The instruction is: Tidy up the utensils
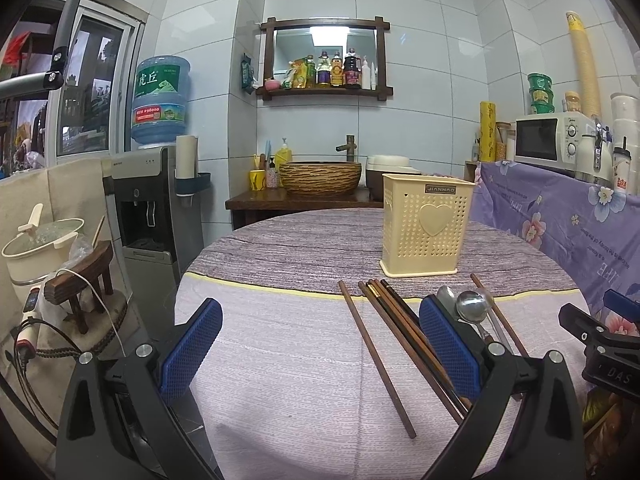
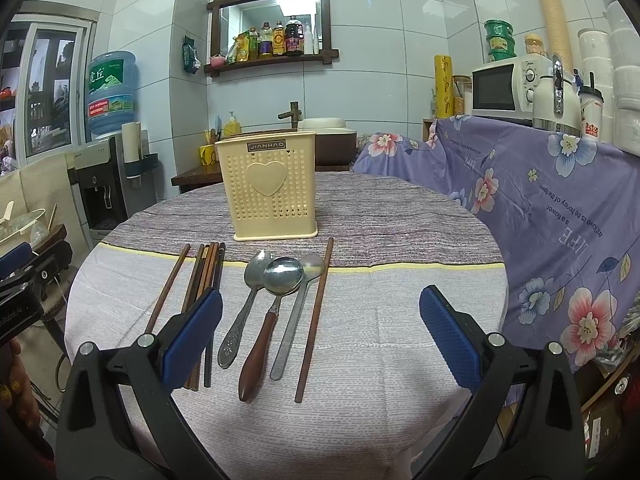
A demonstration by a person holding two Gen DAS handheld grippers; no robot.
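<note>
Utensils lie in a row on the round worktop (image 2: 400, 320), just in front of the cream holder (image 2: 272, 190): three spoons (image 2: 280, 280) side by side, a bundle of chopsticks (image 2: 208, 268) to their left, one lone chopstick (image 2: 316, 316) to their right, another stray (image 2: 170, 284) at far left. Holder upright; whether anything is inside cannot be seen.

Left claw (image 1: 320, 348) wide open, empty, hovering over the chopsticks. Right claw (image 2: 320, 340) wide open, empty, above the spoon handles.

Judged: nothing sorted yet; first pick pending. Next move calls for lowering over one handle and closing squarely.

Chopstick count in the bundle unclear; the right claw's left pad covers their near ends.
</note>
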